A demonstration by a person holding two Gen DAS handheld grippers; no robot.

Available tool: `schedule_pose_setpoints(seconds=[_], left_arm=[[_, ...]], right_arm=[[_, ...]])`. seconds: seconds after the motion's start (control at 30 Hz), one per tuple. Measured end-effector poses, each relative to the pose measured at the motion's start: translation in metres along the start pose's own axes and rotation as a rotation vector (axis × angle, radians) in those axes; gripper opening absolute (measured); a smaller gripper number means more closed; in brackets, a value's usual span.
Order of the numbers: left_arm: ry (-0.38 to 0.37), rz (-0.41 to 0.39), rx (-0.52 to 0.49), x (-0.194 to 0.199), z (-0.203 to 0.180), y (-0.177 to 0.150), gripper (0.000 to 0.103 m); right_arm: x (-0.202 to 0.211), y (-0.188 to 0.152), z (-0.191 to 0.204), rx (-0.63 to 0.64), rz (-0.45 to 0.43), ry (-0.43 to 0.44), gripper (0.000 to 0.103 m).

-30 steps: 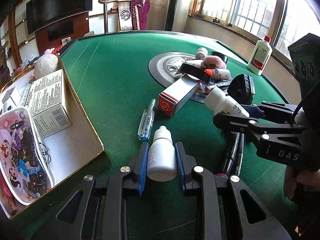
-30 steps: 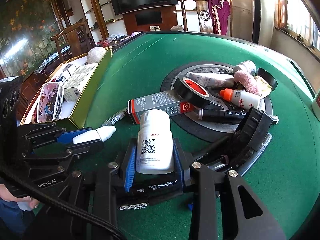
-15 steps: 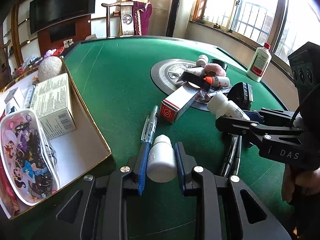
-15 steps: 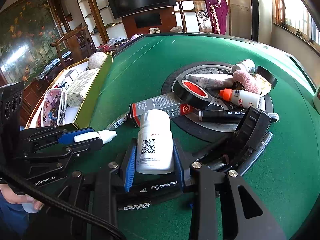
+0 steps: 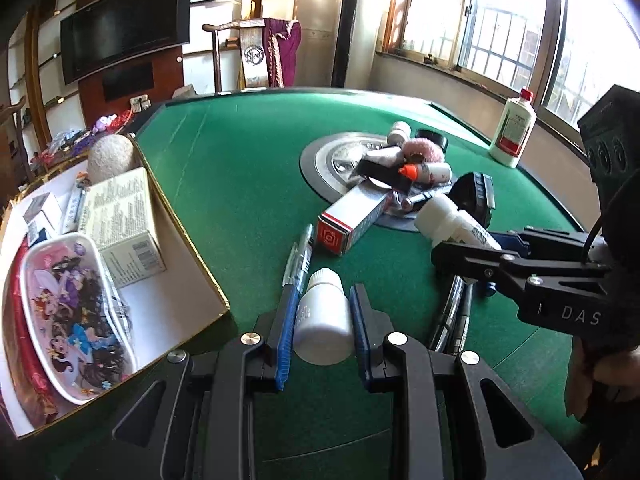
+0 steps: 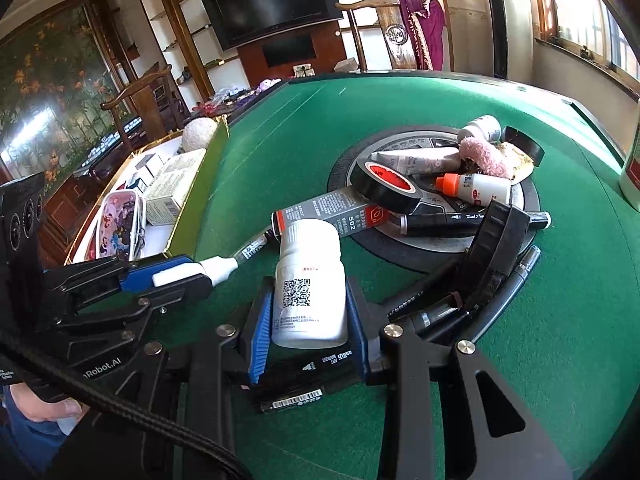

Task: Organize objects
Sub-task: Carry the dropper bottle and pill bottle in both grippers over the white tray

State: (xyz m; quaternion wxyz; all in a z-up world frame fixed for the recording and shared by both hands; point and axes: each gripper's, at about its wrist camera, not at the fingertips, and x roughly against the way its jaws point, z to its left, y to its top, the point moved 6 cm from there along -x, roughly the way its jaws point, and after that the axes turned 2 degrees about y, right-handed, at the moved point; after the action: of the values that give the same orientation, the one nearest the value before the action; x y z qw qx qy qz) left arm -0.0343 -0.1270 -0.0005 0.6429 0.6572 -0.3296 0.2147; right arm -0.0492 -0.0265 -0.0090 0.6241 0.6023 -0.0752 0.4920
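Two handheld grippers hover over a green felt worktop (image 5: pixel 240 168). The left gripper (image 5: pixel 323 304) pinches a small white dropper bottle (image 5: pixel 322 320) just right of an open cardboard box (image 5: pixel 188 240). The right gripper (image 6: pixel 308 304) pinches a white pill bottle (image 6: pixel 310 280) above black markers (image 6: pixel 516 276), near a round tray (image 6: pixel 528 196) piled with small items.

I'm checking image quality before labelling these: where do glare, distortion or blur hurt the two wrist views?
Left wrist view: the windows are blown out white, and the fisheye bends the green table edge; the small white bottle in the jaws stays sharp. Right wrist view: the windows glare less, the QR-code bottle reads clearly, and the corners go black.
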Motion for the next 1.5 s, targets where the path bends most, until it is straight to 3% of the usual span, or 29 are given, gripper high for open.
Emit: schedule_pose_setpoints(seconds=[0.4,0.77,1.0,1.5], left_arm=[[0.098,-0.13,0.049,0.052,0.039,0.011,0.022],[0.146,-0.189,0.139,0.082,0.109,0.02,0.022],[0.177,-0.17,0.231,0.085,0.184,0.029,0.022],[0.237,-0.036,0.351,0.017,0.302,0.057,0.022]], right_arm=[[0.002,0.015,0.048,0.074,-0.007,0.021,0.031],[-0.02,0.047,0.118,0.178,0.02,0.06,0.031],[-0.052,0.076,0.16,0.201,0.075,0.102,0.031],[-0.144,0.117,0.218,0.239,0.204,0.123,0.031]])
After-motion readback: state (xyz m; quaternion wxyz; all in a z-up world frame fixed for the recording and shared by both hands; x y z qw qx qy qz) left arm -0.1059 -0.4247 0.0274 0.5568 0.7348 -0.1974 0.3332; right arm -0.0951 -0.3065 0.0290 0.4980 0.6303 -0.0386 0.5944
